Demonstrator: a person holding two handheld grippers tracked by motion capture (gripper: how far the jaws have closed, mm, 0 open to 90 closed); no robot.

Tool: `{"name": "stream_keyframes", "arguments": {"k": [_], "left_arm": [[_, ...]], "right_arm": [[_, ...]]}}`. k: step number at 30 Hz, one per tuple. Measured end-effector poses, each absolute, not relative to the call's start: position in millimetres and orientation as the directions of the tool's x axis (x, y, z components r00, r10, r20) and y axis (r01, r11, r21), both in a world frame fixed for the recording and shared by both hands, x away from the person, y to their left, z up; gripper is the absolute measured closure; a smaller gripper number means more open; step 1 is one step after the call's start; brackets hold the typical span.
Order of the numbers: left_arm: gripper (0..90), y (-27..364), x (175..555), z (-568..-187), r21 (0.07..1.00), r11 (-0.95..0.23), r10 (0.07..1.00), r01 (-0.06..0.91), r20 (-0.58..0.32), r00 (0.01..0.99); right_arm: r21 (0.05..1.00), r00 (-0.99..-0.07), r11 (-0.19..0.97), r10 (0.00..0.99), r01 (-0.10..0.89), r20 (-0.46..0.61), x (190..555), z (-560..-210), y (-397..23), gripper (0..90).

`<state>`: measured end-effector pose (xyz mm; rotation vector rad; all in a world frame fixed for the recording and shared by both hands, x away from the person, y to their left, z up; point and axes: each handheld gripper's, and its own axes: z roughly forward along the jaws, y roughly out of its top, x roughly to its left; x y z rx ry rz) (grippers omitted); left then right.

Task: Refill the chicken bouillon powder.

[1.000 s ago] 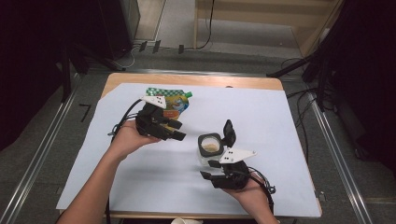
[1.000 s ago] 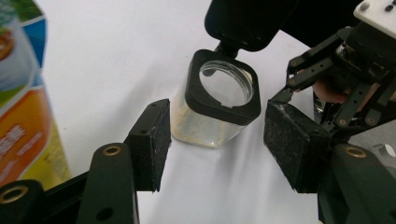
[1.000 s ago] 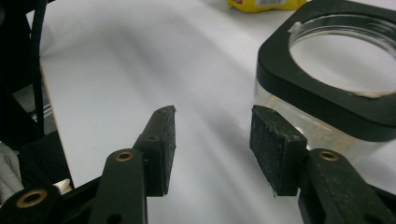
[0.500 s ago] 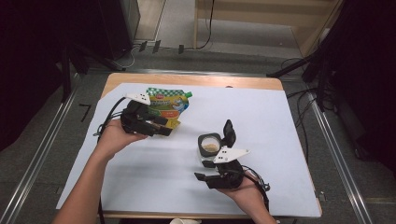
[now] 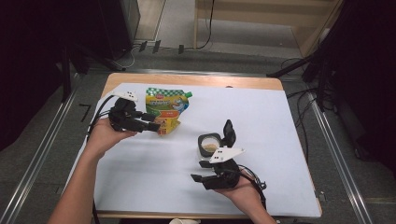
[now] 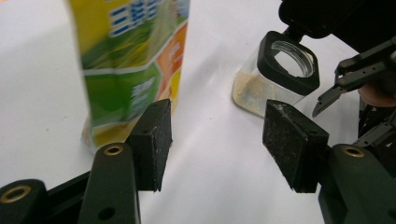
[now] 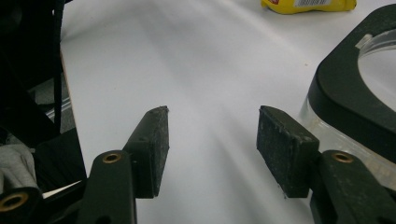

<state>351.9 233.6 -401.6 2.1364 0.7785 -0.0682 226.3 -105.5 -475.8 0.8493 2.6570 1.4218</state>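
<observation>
Seemingly early: jar (image 5: 209, 145) lid open, pouch (image 5: 164, 108) unpoured. Left gripper (image 5: 148, 122) agape, empty; right gripper (image 5: 200, 171) just opened, empty.

High cam looks down on table (image 5: 280, 121); both gripper cams sit low, close, sharing the jar (image 6: 275, 74).

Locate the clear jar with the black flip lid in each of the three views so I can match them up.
High view: the jar stands right of centre on the white sheet, lid up, just beyond the right gripper.
Left gripper view: upper right, past the right-hand jaw.
Right gripper view: at the right edge, black collar and clear wall.
Shared landmark: the green-and-yellow pouch.
</observation>
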Motion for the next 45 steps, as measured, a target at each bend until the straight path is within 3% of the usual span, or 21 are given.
{"name": "stream_keyframes", "arguments": {"k": [12, 30, 35, 39, 45], "left_arm": [[44.1, 267, 363, -399, 0.702, -0.407, 0.575, 0.584, -0.299, 0.761], [52.1, 227, 394, -395, 0.699, -0.455, 0.55, 0.552, -0.267, 0.791], [58.8, 219, 397, -398, 0.691, -0.434, 0.576, 0.577, -0.28, 0.768], [75.8, 217, 396, -399, 0.703, -0.43, 0.583, 0.567, -0.263, 0.769], [86.4, 213, 393, -399, 0.719, -0.443, 0.582, 0.536, -0.224, 0.782]], "right_arm": [[0.771, -0.859, 0.453, 0.457, 0.447, 0.23, 225, -478, -102, 45.5], [0.782, -0.867, 0.45, 0.445, 0.431, 0.222, 232, -478, -71, 46.7], [0.795, -0.869, 0.437, 0.445, 0.421, 0.215, 239, -472, -55, 46.6], [0.81, -0.87, 0.424, 0.453, 0.404, 0.197, 246, -466, -41, 46.5], [0.82, -0.864, 0.4, 0.458, 0.409, 0.208, 251, -467, -36, 47.2]]}}
